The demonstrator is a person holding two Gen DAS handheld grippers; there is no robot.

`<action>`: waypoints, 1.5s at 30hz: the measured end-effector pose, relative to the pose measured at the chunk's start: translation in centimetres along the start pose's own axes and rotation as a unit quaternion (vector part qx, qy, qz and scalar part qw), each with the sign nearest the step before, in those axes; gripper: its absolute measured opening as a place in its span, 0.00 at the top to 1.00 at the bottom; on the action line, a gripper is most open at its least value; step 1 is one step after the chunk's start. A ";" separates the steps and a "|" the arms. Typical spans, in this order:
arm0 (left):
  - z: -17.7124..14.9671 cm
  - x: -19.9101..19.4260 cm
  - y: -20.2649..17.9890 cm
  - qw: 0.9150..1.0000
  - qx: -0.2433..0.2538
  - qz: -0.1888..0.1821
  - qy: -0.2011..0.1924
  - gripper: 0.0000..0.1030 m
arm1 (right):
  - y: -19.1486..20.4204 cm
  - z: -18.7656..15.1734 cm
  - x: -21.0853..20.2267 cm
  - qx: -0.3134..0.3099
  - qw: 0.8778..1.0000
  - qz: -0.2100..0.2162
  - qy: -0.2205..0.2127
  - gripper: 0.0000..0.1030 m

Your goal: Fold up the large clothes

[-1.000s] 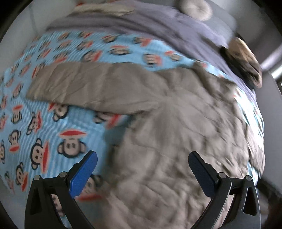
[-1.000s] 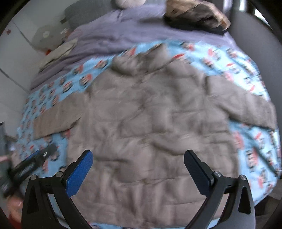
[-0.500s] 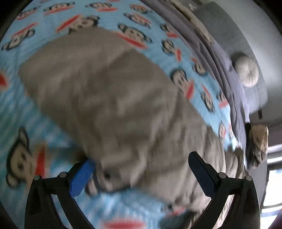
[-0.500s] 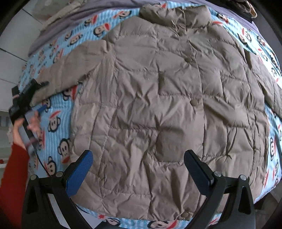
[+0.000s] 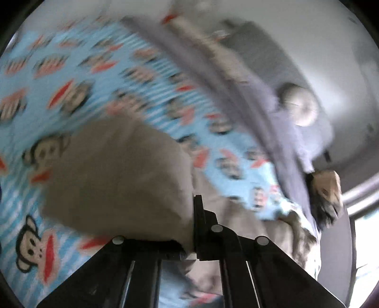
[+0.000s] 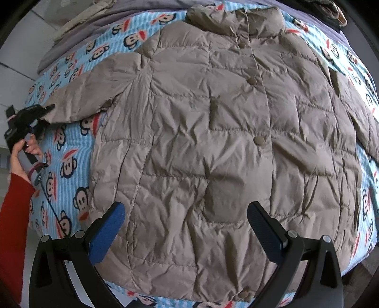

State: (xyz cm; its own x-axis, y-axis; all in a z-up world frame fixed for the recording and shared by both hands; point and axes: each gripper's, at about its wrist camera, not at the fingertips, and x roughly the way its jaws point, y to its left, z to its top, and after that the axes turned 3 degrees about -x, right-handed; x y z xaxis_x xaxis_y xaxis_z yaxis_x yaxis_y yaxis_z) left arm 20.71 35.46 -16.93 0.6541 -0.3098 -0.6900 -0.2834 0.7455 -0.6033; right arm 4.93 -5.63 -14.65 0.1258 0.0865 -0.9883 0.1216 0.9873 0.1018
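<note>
A taupe quilted puffer jacket point(image 6: 213, 142) lies spread, front up and buttoned, on a blue monkey-print blanket point(image 6: 66, 165). Its left sleeve point(image 6: 90, 94) stretches out sideways. In the right wrist view, my left gripper point(image 6: 46, 110) sits at that sleeve's cuff, held by a hand point(image 6: 22, 151) in a red sleeve. In the blurred left wrist view, the left gripper point(image 5: 196, 201) is shut with the sleeve cuff point(image 5: 123, 180) bunched against its fingers. My right gripper point(image 6: 187, 213) hangs open above the jacket's lower front, pointing down, nothing between its blue pads.
A purple-grey bedcover point(image 5: 267, 132) lies beyond the blanket, with a round grey cushion point(image 5: 300, 106) and a dark and tan bundle point(image 5: 327, 194) on it. Folded pale cloth point(image 6: 83, 16) rests at the bed's far left. The floor point(image 6: 14, 78) shows past the bed's left edge.
The left gripper moved out along the sleeve to its cuff and shut on it. The right gripper came lower over the jacket and then held still, open throughout.
</note>
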 end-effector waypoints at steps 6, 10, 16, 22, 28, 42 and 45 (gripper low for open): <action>-3.5 -2.4 -14.8 0.983 0.147 -0.112 0.016 0.93 | -3.4 1.1 -1.4 0.018 1.000 -0.001 -0.025 0.00; -9.0 0.3 -23.3 0.958 0.230 -0.156 0.075 0.93 | -7.0 1.7 -2.4 0.049 0.998 -0.010 -0.041 0.00; -22.1 9.1 -31.1 0.901 0.384 -0.082 0.182 0.93 | -13.9 1.9 -3.2 0.115 0.991 -0.034 -0.062 0.00; -27.8 12.5 -30.5 0.866 0.451 0.006 0.218 0.91 | -19.3 0.5 -2.0 0.178 0.982 -0.047 -0.051 0.00; -25.7 8.0 -29.2 0.871 0.461 0.011 0.168 0.19 | -20.5 1.2 -1.8 0.186 0.979 -0.058 -0.054 0.01; -14.8 7.7 -10.6 0.947 0.220 0.167 0.165 0.19 | 2.1 11.2 3.1 -0.208 0.946 -0.175 -0.175 0.01; -15.5 8.8 -10.1 0.944 0.225 0.170 0.171 0.19 | 4.1 13.1 6.6 -0.248 0.927 -0.223 -0.170 0.01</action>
State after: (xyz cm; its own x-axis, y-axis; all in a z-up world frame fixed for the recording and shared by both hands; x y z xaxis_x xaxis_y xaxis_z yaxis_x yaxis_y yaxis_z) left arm 18.47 16.02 -23.13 0.2933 -0.1216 -0.9483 -0.0595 0.9876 -0.1451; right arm 19.17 -2.74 -19.25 0.4848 -0.3094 -0.8180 -0.2206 0.8618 -0.4567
